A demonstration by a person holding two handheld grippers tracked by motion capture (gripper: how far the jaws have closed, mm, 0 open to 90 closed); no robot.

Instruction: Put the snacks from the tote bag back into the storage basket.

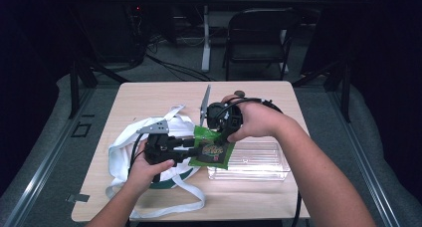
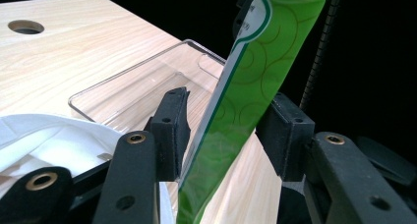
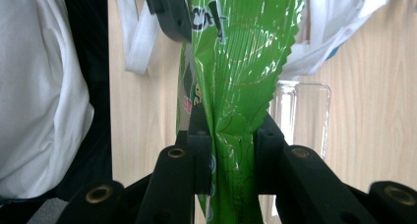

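My right gripper [image 3: 231, 150] clamps the green packet [image 3: 236, 62]; my left gripper [image 2: 228, 135] stands apart, so I lower gently into the clear tray [image 1: 259, 160].

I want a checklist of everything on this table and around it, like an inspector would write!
Surface: light wooden table, a round hole near its far edge.
Job's things: green snack packet, held above the table; clear plastic tray, nothing seen inside; white cloth bag lying flat.
Clutter: nothing seen.
Grippers: right gripper shut on the green snack packet's crimped end; left gripper has the packet between its jaws, with the pads apart from it.
Cables: black cable looping over the right hand; more cables on the floor behind.
Surroundings: black folding chair, dark room.
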